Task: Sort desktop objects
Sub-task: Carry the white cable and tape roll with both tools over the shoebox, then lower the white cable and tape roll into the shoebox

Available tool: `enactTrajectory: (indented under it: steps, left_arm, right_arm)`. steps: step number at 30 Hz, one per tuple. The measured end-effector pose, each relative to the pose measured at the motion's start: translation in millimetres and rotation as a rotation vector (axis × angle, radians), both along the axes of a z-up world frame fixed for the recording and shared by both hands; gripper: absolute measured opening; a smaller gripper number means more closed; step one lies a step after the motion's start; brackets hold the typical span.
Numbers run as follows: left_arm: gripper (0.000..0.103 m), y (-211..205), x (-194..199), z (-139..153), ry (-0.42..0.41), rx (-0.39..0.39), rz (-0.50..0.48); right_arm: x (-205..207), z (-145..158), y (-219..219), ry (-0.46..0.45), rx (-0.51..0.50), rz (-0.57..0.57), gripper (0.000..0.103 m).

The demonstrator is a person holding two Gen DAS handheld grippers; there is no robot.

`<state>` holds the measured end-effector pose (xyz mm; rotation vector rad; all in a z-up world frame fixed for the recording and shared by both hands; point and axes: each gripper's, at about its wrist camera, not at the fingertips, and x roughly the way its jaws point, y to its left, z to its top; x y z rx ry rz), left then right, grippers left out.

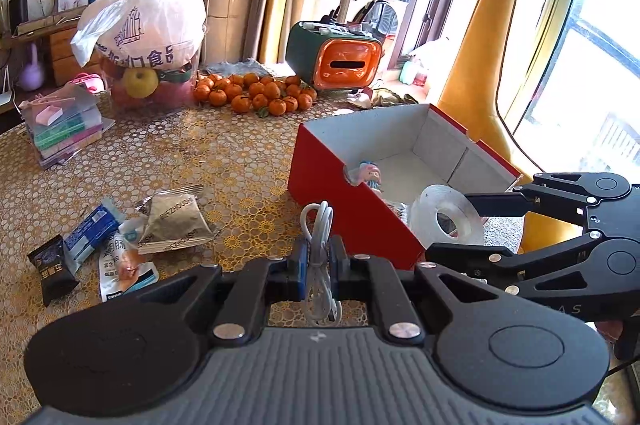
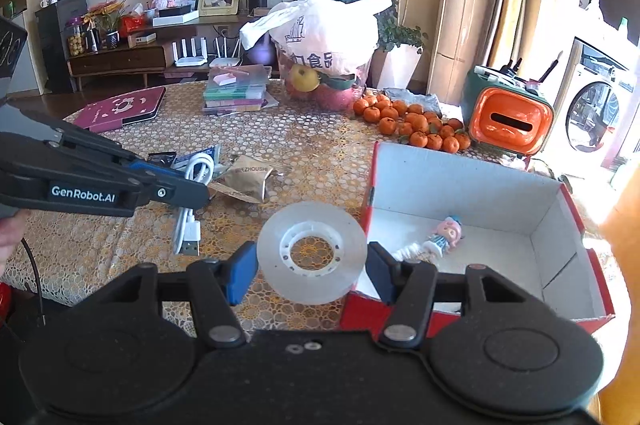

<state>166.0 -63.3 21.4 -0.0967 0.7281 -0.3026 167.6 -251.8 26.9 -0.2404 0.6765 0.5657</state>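
My left gripper (image 1: 319, 257) is shut on a coiled white USB cable (image 1: 319, 237), lifted above the patterned table; the cable (image 2: 195, 181) hangs from that gripper (image 2: 196, 185) in the right wrist view too. My right gripper (image 2: 311, 263) is shut on a clear roll of tape (image 2: 311, 252), held just left of the red box's near corner. The same roll (image 1: 442, 219) shows between the right gripper's fingers (image 1: 492, 205) over the box edge. The red box (image 2: 472, 177) is open, white inside, with a small doll (image 2: 444, 233) lying on its floor.
Snack packets (image 1: 172, 221) lie scattered on the table's left. Tangerines (image 1: 260, 95), a bagged fruit container (image 1: 148, 37), an orange-green tissue box (image 1: 340, 59), stacked plastic cases (image 1: 64, 125) and a maroon case (image 2: 120, 107) stand farther back. A yellow giraffe figure (image 1: 488, 45) rises right of the box.
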Motion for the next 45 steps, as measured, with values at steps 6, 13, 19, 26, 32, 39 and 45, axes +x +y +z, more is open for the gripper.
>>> enactTrajectory:
  steps: [6, 13, 19, 26, 32, 39, 45]
  left_arm:
    - [0.009, -23, 12, 6, -0.003, -0.007, -0.037]
    - [0.009, -47, 28, 17, -0.012, -0.016, -0.075]
    - [0.009, -65, 44, 23, -0.003, -0.032, -0.112]
    - [0.009, -90, 61, 22, 0.011, -0.01, -0.155]
    - [0.009, -107, 77, 18, 0.03, -0.007, -0.175]
    - [0.009, -125, 99, 11, 0.058, 0.023, -0.196]
    - [0.009, -138, 119, -3, 0.099, 0.048, -0.219]
  right_arm:
    - [9, 4, -25, -0.01, 0.001, -0.039, 0.058]
    - [22, 6, -51, -0.013, -0.001, -0.083, 0.058]
    - [35, 7, -71, -0.014, -0.014, -0.116, 0.058]
    - [50, 4, -96, -0.01, -0.02, -0.168, 0.058]
    - [62, 0, -110, -0.003, -0.022, -0.198, 0.058]
    - [80, -2, -117, 0.006, -0.037, -0.203, 0.058]
    - [103, -8, -123, 0.03, -0.032, -0.227, 0.058]
